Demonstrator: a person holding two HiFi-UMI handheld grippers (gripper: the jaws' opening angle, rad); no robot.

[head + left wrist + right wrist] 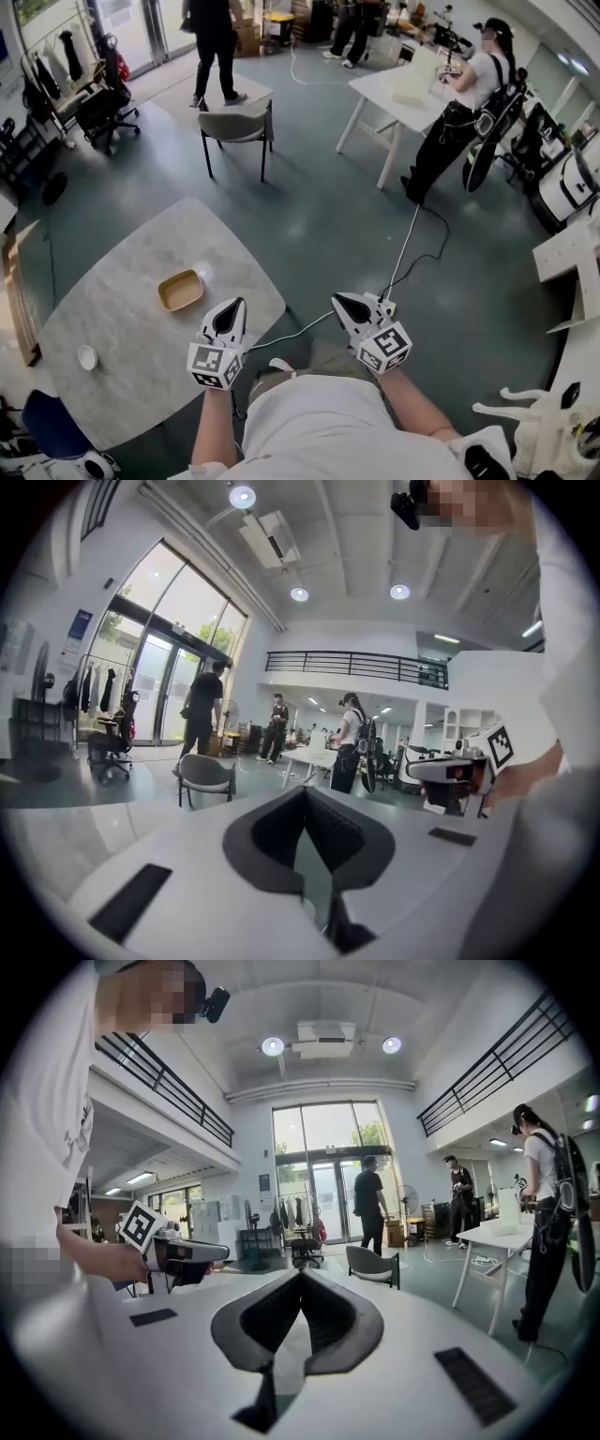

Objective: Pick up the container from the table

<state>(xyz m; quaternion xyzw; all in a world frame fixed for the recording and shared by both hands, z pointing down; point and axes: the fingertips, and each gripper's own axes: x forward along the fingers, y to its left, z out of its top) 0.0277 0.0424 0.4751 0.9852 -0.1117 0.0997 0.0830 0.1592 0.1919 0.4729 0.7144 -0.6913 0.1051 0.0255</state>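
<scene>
Both grippers are held close to the person's body, the left gripper [230, 317] over the table [122, 309] edge and the right gripper [350, 307] above the floor; each has its jaws closed on nothing. Just beyond the left one the container [180, 290], a shallow tan dish, lies on the table. That gripper should probably open first, then straddle the near rim. A small white bowl [87, 357] sits well apart; nothing blocks the path. Farther off are a cable [408, 248] and a chair [239, 125].

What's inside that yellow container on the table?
The yellow container on the table looks empty: only its plain bottom shows. No lid covers it, but it is too small to see crumbs.
</scene>
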